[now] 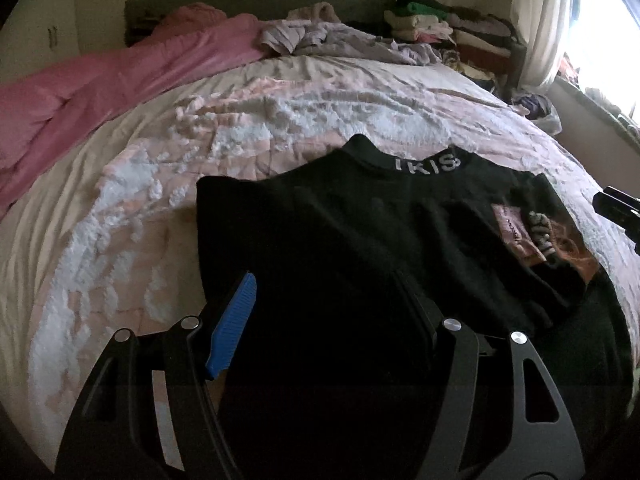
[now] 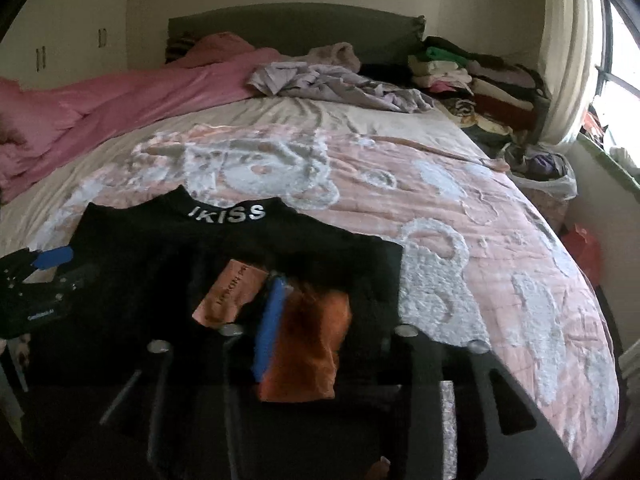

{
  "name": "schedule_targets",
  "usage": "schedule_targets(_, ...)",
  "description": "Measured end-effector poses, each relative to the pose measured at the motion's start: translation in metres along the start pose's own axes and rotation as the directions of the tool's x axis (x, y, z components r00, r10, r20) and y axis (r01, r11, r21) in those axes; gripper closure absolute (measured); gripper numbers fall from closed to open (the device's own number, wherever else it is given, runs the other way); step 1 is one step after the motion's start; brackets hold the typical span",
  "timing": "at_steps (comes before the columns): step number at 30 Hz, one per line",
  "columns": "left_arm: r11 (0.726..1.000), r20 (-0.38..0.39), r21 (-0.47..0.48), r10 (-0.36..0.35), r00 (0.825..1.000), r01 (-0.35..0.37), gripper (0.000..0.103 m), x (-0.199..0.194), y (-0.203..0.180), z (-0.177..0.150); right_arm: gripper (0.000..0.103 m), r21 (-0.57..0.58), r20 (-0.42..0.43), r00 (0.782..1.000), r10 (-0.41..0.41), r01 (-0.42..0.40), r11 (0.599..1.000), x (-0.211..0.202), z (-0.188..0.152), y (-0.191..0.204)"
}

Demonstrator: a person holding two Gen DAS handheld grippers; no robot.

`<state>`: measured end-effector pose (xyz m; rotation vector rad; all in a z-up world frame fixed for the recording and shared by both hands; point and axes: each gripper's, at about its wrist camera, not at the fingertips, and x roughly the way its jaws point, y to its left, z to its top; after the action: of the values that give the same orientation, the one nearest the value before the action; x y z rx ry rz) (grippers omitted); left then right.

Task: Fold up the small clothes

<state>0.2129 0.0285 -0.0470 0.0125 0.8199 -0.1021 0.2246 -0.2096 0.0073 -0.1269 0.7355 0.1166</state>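
A black top (image 1: 360,220) with white "IKISS" lettering on its collar lies flat on the near part of the bed. Its right side shows a pink and orange print (image 2: 312,340). My left gripper (image 1: 324,280) hovers open over the top's left half, blue pad (image 1: 232,328) near the left edge, nothing pinched between the fingers. It also shows at the left of the right wrist view as left gripper (image 2: 40,276). My right gripper (image 2: 332,284) stands open over the printed part, the cloth lying under and between its fingers. Its far finger is dark against the fabric.
The pink and white quilt (image 2: 460,208) covers the bed. A pink blanket (image 1: 120,80) lies along the left, crumpled lilac clothes (image 2: 332,80) by the headboard, stacked folded clothes (image 2: 480,76) at the back right. A plastic bag (image 2: 548,176) sits beside the bed under the window.
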Motion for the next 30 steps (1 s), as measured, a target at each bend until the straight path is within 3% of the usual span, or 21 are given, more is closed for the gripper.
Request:
schedule_targets(8,1.0,-0.022,0.012,0.004,1.0,-0.004,0.043,0.003,-0.002,-0.003,0.065,-0.022,-0.045,0.999,0.013,-0.014,1.0,0.008,-0.01,0.005)
schedule_targets(14,1.0,-0.042,0.026,0.008,0.999,-0.007,0.043,0.006,-0.003,-0.005,0.061,-0.08,-0.099,0.99,0.101,-0.109,0.991,0.02,-0.017,0.033)
schedule_targets(18,1.0,-0.043,0.024,0.007,0.999,-0.006,0.043,0.006,-0.003,-0.006,0.061,-0.112,-0.18,0.983,0.039,-0.06,0.992,0.037,-0.028,0.038)
schedule_targets(20,1.0,-0.044,0.026,0.004,0.999,-0.003,0.043,0.006,-0.004,-0.006,0.061,-0.093,-0.213,0.976,0.047,-0.069,0.993,0.044,-0.037,0.031)
schedule_targets(22,1.0,-0.044,0.027,0.006,0.999,-0.005,0.043,0.006,-0.004,-0.007,0.061,-0.049,-0.211,0.974,0.079,-0.091,0.995,0.045,-0.04,0.024)
schedule_targets(30,1.0,-0.044,0.026,0.004,0.999,-0.003,0.043,0.005,-0.005,-0.008,0.061,-0.032,-0.211,0.974,0.077,-0.085,0.996,0.044,-0.043,0.02)
